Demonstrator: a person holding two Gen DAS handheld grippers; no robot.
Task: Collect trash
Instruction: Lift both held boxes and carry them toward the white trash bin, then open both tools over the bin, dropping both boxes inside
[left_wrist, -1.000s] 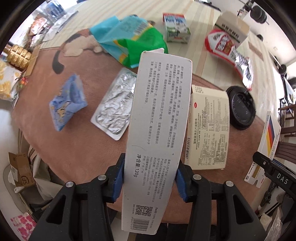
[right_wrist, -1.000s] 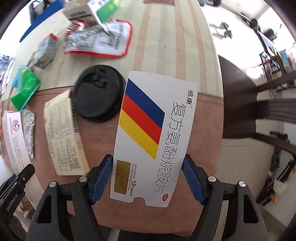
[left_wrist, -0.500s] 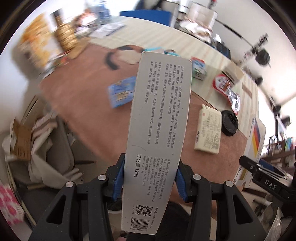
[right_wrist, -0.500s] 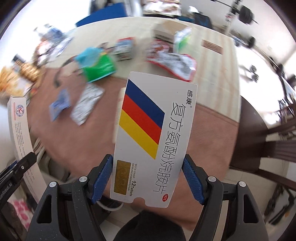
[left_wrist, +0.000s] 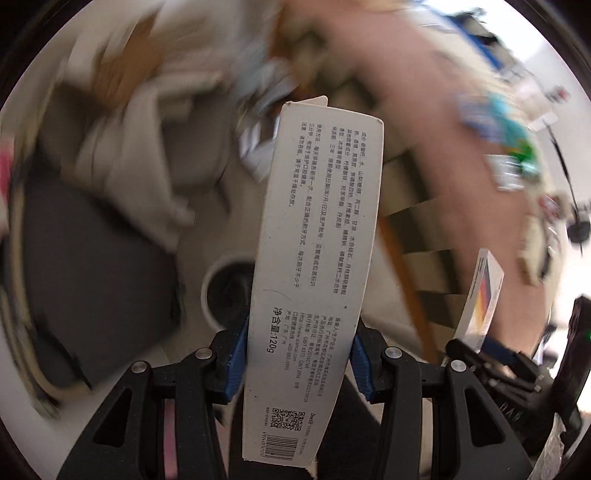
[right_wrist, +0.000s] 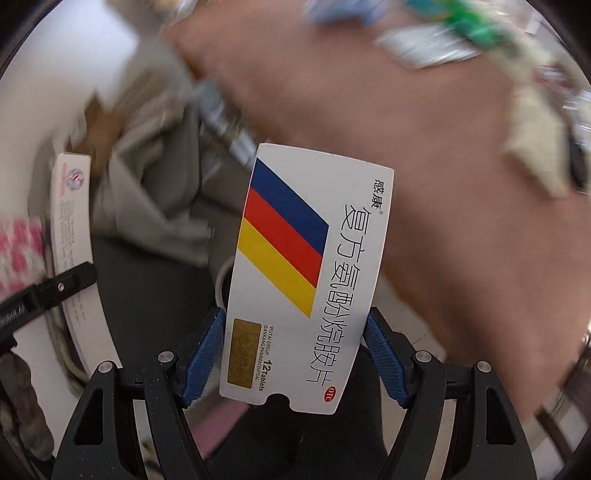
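Observation:
My left gripper (left_wrist: 297, 354) is shut on a long white toothpaste box (left_wrist: 317, 258) with black print, held off the table and pointing down past the table edge. My right gripper (right_wrist: 295, 354) is shut on a white medicine box (right_wrist: 310, 266) with blue, red and yellow stripes. Each box also shows in the other view: the medicine box at the right of the left wrist view (left_wrist: 484, 295), the toothpaste box at the left of the right wrist view (right_wrist: 70, 236). More trash, blurred, lies on the brown table (right_wrist: 406, 129).
Below the grippers is a dark round bin (left_wrist: 92, 280) and a white cup-like rim (left_wrist: 225, 288) on the floor. Grey cloth and cardboard (left_wrist: 140, 122) lie beside the table. The table edge (left_wrist: 424, 155) runs up the right. Both views are motion-blurred.
Both grippers have swung away from the tabletop, down and to the left toward the floor and the dark bin, each still holding its box.

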